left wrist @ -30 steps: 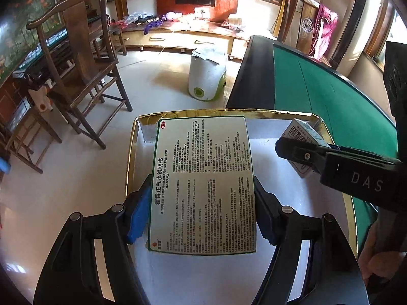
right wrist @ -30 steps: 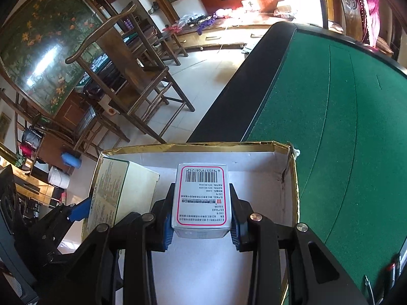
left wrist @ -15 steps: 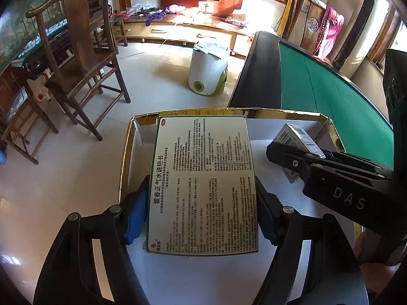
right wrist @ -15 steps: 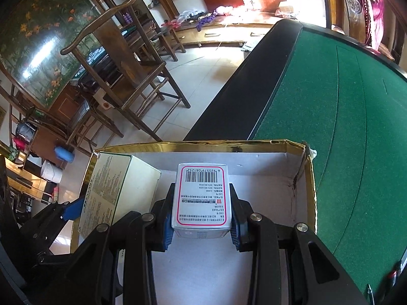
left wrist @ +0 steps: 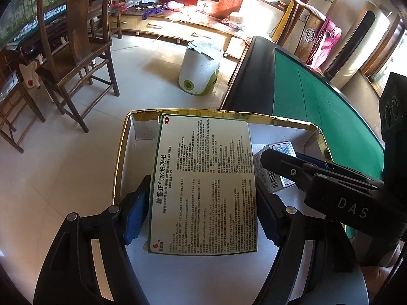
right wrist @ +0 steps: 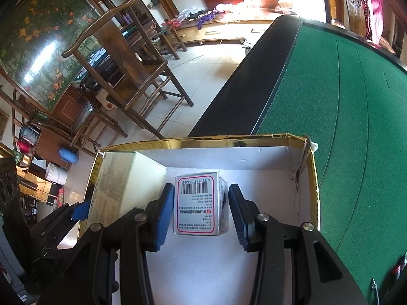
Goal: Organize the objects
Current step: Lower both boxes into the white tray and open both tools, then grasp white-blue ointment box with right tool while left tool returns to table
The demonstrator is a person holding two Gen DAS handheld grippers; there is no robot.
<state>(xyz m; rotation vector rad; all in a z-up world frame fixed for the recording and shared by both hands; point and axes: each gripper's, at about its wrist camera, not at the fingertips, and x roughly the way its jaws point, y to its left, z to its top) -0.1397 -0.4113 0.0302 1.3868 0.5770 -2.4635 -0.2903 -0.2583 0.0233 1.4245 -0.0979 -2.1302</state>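
A gold-rimmed white cardboard tray (left wrist: 122, 152) (right wrist: 229, 141) sits at the green table's edge. My left gripper (left wrist: 201, 211) is shut on a large green-edged medicine box (left wrist: 206, 183) printed with Chinese text, held in the tray's left part. The box also shows in the right wrist view (right wrist: 114, 185). My right gripper (right wrist: 201, 211) is open, its blue pads either side of a small white box with a barcode (right wrist: 198, 203) resting on the tray floor. The small box shows partly behind the right gripper's finger in the left wrist view (left wrist: 277, 175).
A green felt table (right wrist: 343, 101) with a black rim extends right and back. Wooden chairs (left wrist: 73, 50) and a white-green bin (left wrist: 201, 68) stand on the tiled floor beyond. Pens (right wrist: 396, 272) lie at the table's lower right.
My right gripper has opened and let go of the small barcode box, which now rests on the tray floor. The left gripper still holds the large box.
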